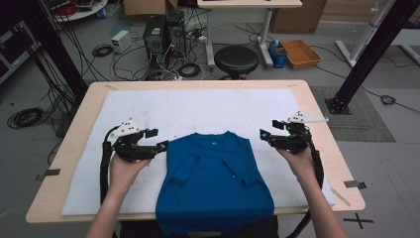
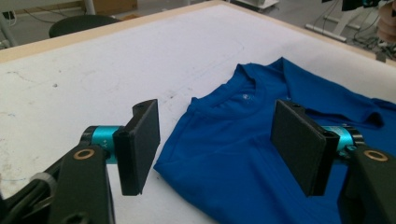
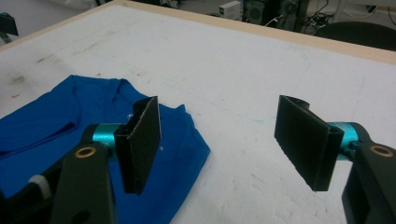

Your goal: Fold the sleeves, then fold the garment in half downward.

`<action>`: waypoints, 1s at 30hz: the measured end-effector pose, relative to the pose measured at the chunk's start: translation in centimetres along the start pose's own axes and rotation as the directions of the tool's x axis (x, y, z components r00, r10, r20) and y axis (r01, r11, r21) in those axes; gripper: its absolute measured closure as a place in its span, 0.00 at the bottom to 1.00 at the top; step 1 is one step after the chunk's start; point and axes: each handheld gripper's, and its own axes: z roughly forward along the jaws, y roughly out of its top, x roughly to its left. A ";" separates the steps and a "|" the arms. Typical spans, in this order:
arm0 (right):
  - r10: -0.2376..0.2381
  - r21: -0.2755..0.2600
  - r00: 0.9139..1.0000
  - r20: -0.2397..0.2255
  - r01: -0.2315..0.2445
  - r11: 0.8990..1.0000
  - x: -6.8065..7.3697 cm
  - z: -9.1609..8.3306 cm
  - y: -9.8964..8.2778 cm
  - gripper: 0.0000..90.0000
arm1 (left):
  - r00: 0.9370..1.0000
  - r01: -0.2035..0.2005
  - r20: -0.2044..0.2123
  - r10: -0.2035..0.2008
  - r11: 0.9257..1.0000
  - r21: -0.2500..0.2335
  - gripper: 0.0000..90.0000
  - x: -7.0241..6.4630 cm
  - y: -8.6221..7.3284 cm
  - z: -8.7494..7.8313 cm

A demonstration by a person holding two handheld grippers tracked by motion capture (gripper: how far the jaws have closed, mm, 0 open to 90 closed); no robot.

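White mat [image 1: 148, 106] on table; blue shirt [image 1: 213, 178] sleeves folded in. Left gripper [image 1: 157, 139], right gripper [image 1: 267, 130] jaws apart, empty. Risk: overhanging hem drags folds loose.

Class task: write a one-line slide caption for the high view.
Blue T-shirt, sleeves folded in, on a white-covered table; open left gripper and right gripper flank its shoulders.

A light wooden table [image 1: 317, 106] carries a white sheet [image 1: 198, 111] covering most of its top (faintly smudged, perhaps with pen marks). A folded blue T-shirt [image 1: 213, 178] lies on the sheet toward six o'clock, its hem overhanging the near edge.
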 end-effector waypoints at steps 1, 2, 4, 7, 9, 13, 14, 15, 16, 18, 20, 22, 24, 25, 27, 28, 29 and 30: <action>0.003 -0.001 1.000 0.003 -0.003 1.000 -0.1 -0.1 0.0 0.34 | 1.000 -0.001 -0.002 0.001 1.000 -0.011 0.36 0.1 0.0 -0.2; 0.007 -0.002 1.000 0.006 -0.007 1.000 -0.1 -0.2 0.0 0.34 | 1.000 -0.008 -0.007 0.007 1.000 -0.022 0.36 0.1 0.0 -0.5; 0.009 -0.003 1.000 0.007 -0.009 1.000 -0.2 -0.3 0.0 0.33 | 1.000 -0.006 -0.018 0.005 0.999 -0.031 0.36 0.2 0.0 -0.9; 0.017 -0.009 1.000 0.014 -0.017 1.000 -0.4 -0.4 0.0 0.32 | 0.999 -0.007 -0.043 0.006 1.000 -0.031 0.36 0.3 0.1 -1.2; 0.022 -0.012 1.000 0.017 -0.022 1.000 -0.5 -0.4 0.0 0.32 | 0.998 -0.002 -0.058 0.000 1.000 -0.026 0.36 0.4 0.1 -1.3; 0.032 -0.004 0.999 0.021 -0.032 0.999 -0.6 -0.2 0.1 0.31 | 0.998 0.017 -0.067 -0.018 1.000 -0.013 0.36 0.7 0.0 -1.2; 0.029 -0.005 0.999 0.023 -0.029 1.000 -0.6 -0.1 0.1 0.31 | 0.997 0.018 -0.069 -0.019 1.000 -0.009 0.36 0.8 0.0 -1.1; 0.034 -0.001 0.999 0.021 -0.034 0.999 -0.6 0.0 0.1 0.31 | 0.997 0.021 -0.072 -0.021 1.000 -0.005 0.36 0.8 0.0 -1.0; 0.033 -0.003 0.999 0.022 -0.033 0.999 -0.7 0.1 0.2 0.31 | 0.997 0.023 -0.080 -0.023 1.000 0.000 0.36 0.8 0.0 -0.9; 0.033 0.001 0.999 0.022 -0.033 0.999 -0.7 0.3 0.2 0.36 | 0.996 0.027 -0.090 -0.026 1.000 0.008 0.36 1.0 0.0 -0.5; 0.032 -0.001 0.999 0.024 -0.032 0.999 -0.7 0.5 0.3 0.40 | 0.995 0.033 -0.091 -0.031 0.999 0.020 0.37 1.1 0.1 -0.1; 0.023 0.001 0.999 0.023 -0.023 1.000 -0.6 0.8 0.3 0.45 | 0.996 0.047 -0.082 -0.044 0.999 0.028 0.39 1.4 0.2 0.4; 0.015 0.011 0.999 0.037 -0.015 1.000 -0.5 1.2 0.4 0.49 | 0.995 0.071 -0.073 -0.068 0.997 0.039 0.41 1.8 0.2 1.1; 0.010 0.012 0.999 0.041 -0.011 1.000 -0.5 1.5 0.4 0.50 | 0.994 0.081 -0.071 -0.078 0.996 0.044 0.42 1.9 0.2 1.4; 0.013 0.019 0.998 0.055 -0.015 1.000 -0.4 2.1 0.5 0.53 | 0.993 0.098 -0.065 -0.094 0.993 0.060 0.44 2.2 0.2 2.3; 0.010 0.023 0.998 0.058 -0.011 1.000 -0.4 2.5 0.5 0.56 | 0.994 0.099 -0.057 -0.095 0.993 0.065 0.45 2.3 0.2 2.8; 0.012 0.026 0.998 0.060 -0.014 1.000 -0.4 2.8 0.5 0.57 | 0.993 0.102 -0.059 -0.098 0.992 0.077 0.46 2.4 0.1 3.3; 0.014 0.032 0.998 0.060 -0.016 0.999 -0.4 3.2 0.5 0.59 | 0.993 0.104 -0.059 -0.099 0.990 0.092 0.47 2.5 0.1 3.8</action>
